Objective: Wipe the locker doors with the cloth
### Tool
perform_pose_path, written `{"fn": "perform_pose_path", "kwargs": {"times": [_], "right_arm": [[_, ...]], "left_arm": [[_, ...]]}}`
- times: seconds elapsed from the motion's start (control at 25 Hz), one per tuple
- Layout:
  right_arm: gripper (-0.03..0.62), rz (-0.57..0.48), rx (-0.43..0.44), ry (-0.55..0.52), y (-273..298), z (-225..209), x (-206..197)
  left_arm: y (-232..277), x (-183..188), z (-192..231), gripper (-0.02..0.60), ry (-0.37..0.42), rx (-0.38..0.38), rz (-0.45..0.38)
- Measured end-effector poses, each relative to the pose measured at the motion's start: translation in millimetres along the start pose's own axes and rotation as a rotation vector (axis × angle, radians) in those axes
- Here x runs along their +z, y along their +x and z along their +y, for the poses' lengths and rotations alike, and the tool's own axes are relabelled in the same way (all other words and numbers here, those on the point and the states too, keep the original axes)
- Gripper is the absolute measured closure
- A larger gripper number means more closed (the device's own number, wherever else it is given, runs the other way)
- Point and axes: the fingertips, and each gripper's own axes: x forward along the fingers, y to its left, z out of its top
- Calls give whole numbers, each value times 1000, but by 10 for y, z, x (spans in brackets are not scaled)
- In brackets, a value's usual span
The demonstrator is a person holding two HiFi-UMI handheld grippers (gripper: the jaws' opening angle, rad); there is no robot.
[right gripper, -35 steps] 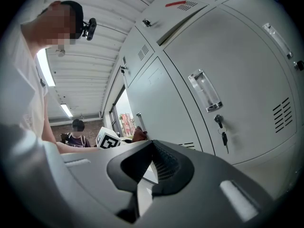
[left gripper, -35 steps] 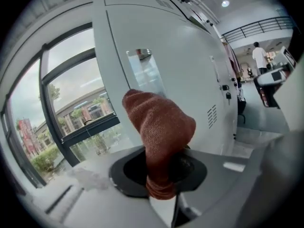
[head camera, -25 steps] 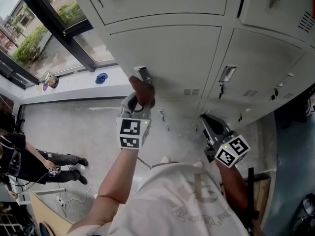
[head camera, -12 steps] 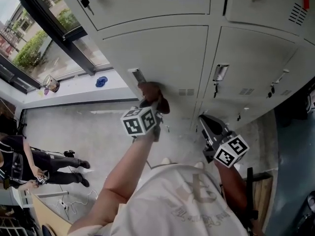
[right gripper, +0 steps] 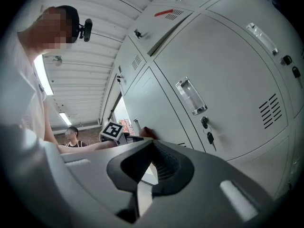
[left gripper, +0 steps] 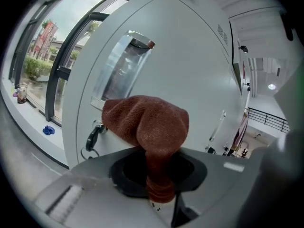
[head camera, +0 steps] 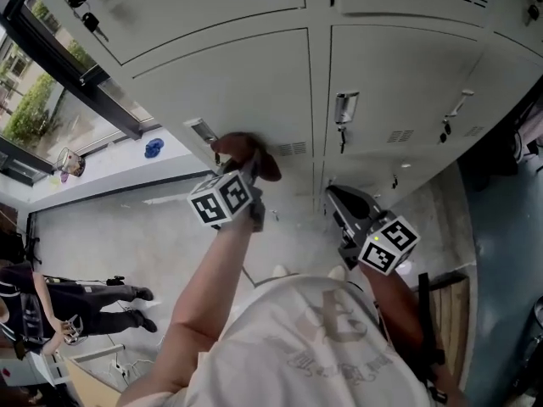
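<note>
1. The left gripper had its jaws clamped on a reddish-brown cloth, which bunched out in front of them.
2. The cloth was pressed against a pale grey locker door, just below that door's recessed handle.
3. A key hung in the lock at the cloth's left edge.
4. In the head view, the person's left arm reached up to that door, which was 1 of 2 doors in the same row.
5. The right gripper had its jaws together with nothing between them.
6. It was held lower than the left gripper and did not touch the lockers. It faced the neighbouring door, which had its own handle.
7. A window stood left of the lockers, and another person stood on the floor below it.
</note>
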Motion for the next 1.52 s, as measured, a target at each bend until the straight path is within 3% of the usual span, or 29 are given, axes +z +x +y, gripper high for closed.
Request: {"fn": "perform_pose_path", "kwargs": {"times": [0.12, 0.2, 0.32, 0.52, 0.8, 1.08, 1.24, 1.52], "right_arm": [[585, 7, -20, -7, 20, -13, -44], [585, 11, -29, -22, 77, -13, -51], [585, 22, 2, -49, 144, 54, 37], [585, 43, -13, -59, -21, 14, -49], [585, 36, 0, -54, -102, -3, -17], [585, 29, -46, -40, -249, -139, 19], [585, 30, -41, -36, -229, -158, 17], [585, 24, -47, -24, -269, -184, 12]], "left_arm": [[36, 16, -83, 495, -34, -68, 2], [69, 74, -125, 495, 8, -99, -1], [74, 131, -148, 494, 80, -51, -23], [142, -14, -218, 494, 123, -2, -8], [263, -121, -497, 494, 155, -50, -1], [496, -316, -839, 497, 204, -131, 54], [562, -343, -920, 497, 266, -139, 63], [737, -591, -1145, 497, 443, -175, 115]]}}
